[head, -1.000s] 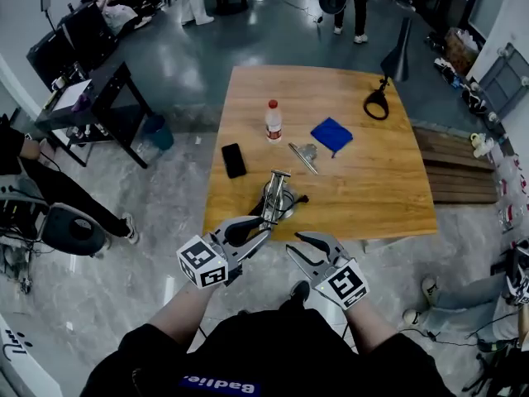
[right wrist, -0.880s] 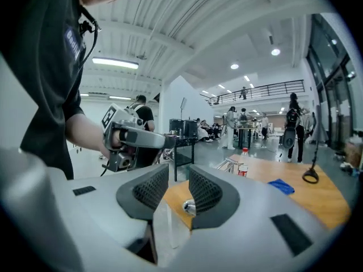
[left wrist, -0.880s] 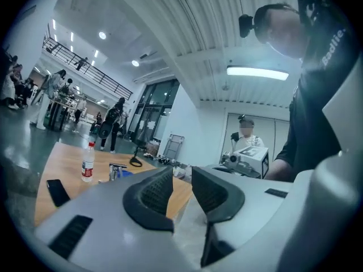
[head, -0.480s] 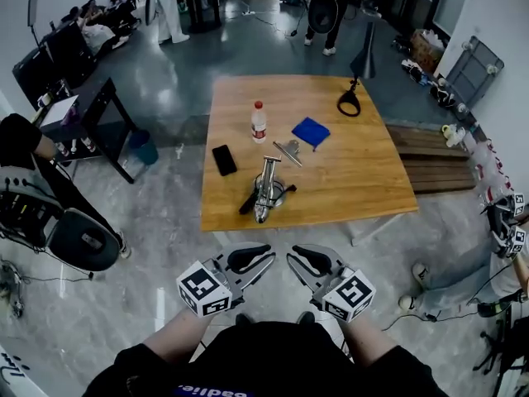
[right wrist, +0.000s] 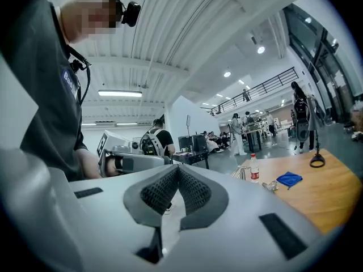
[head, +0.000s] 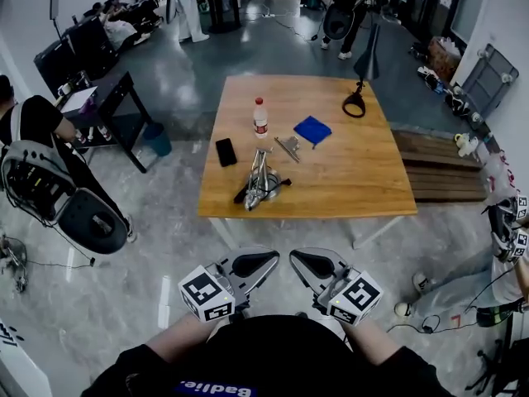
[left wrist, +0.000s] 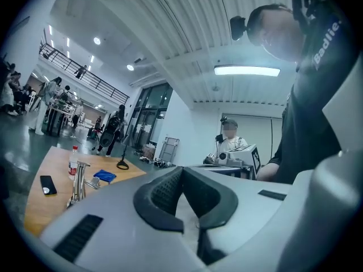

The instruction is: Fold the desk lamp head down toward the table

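Observation:
The silver desk lamp [head: 259, 184] stands on its round base near the front edge of the wooden table [head: 355, 180], its arm leaning low over the base. It also shows small in the left gripper view [left wrist: 79, 181] and the right gripper view [right wrist: 243, 171]. My left gripper [head: 269, 259] and right gripper [head: 296, 259] are held close to my body, well short of the table and apart from the lamp. Their jaws have just been closing; both are shut with nothing between them [left wrist: 182, 169] [right wrist: 177, 168].
On the table lie a water bottle [head: 260, 117], a black phone [head: 226, 151], a blue cloth [head: 312, 129], a small metal piece [head: 289, 147] and a black stand [head: 355, 102]. A black side table [head: 107, 89] and chair [head: 91, 217] stand left, and a wooden bench [head: 434, 168] right.
Both grippers have drawn back from the lamp toward my body, and their jaws have gone from wide open to shut. The lamp stays on the table, now farther away.

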Available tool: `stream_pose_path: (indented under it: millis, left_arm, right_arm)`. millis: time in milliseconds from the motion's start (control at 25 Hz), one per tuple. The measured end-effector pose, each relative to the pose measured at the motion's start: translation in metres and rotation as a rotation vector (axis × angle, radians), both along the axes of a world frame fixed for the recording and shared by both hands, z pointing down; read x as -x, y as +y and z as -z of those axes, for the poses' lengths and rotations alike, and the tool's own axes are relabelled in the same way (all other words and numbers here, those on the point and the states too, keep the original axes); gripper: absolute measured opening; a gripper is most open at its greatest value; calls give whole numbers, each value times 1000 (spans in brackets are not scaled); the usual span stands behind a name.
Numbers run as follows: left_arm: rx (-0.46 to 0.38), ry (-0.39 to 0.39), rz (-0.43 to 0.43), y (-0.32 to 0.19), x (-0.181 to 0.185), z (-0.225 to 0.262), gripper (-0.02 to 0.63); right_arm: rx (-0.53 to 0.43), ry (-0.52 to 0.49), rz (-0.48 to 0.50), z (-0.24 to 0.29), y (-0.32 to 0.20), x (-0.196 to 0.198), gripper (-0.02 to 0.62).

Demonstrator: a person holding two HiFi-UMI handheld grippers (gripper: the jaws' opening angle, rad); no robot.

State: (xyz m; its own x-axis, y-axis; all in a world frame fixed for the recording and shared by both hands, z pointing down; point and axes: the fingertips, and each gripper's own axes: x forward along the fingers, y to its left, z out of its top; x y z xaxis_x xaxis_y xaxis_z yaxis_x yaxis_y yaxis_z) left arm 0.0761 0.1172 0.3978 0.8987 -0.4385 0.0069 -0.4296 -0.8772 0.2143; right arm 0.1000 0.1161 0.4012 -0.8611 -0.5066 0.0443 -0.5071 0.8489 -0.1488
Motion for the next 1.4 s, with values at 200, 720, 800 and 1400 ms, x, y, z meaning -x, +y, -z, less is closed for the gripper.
stream_pose_path:
  millis: [200, 720, 800, 1400]
  left_arm:
    - [-11, 10, 36, 10, 2, 7, 9]
    - [6, -7, 52, 30, 21, 10, 9]
    - [7, -8, 50, 31, 21, 8, 9]
    - [10, -7, 54, 24, 32, 4, 9]
  right_arm:
    - [-5, -12, 33, 5, 14, 5, 6]
    - [9, -23, 45, 14, 32, 22, 5]
    - [11, -20, 47, 13, 34, 23, 5]
    - [18, -14, 40, 10, 25, 36, 5]
